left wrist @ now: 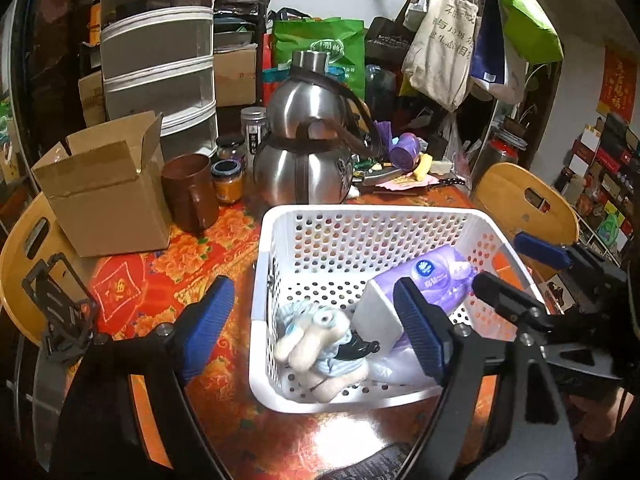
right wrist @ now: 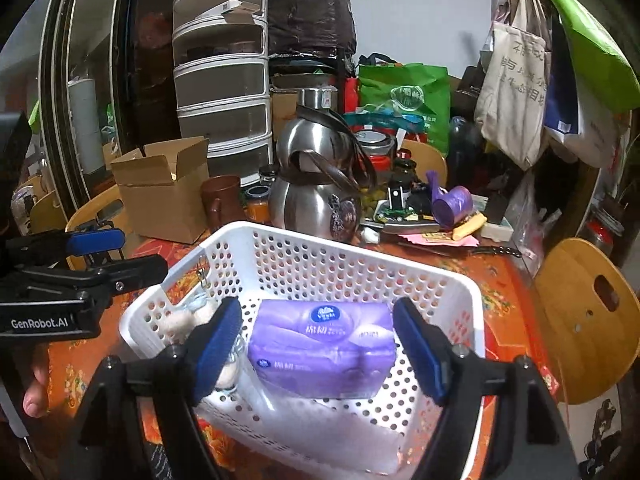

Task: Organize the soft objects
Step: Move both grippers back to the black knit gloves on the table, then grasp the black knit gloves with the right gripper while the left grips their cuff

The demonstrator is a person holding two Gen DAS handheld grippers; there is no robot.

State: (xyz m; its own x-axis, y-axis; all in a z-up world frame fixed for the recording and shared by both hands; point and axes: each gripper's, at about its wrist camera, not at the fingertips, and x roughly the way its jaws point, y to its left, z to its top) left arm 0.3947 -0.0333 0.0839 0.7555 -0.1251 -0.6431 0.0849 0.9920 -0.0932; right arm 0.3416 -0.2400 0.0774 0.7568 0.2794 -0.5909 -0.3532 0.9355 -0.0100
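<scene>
Inside the white perforated plastic basket (right wrist: pixel 440 280) lie the purple tissue pack (right wrist: pixel 324 348) and the pale plush toy (left wrist: pixel 320 340). Left gripper (left wrist: pixel 316 332) and right gripper (right wrist: pixel 316 344) gape empty; release seems finished, next withdraw.

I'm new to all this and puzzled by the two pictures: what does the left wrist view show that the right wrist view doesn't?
Only the left wrist view shows the plush toy whole, lying in the basket beside the tissue pack. Only the right wrist view shows the pack's full printed front and a thumb at the left edge. Both show the white basket, the steel kettle, the cardboard box and both open tools.
</scene>
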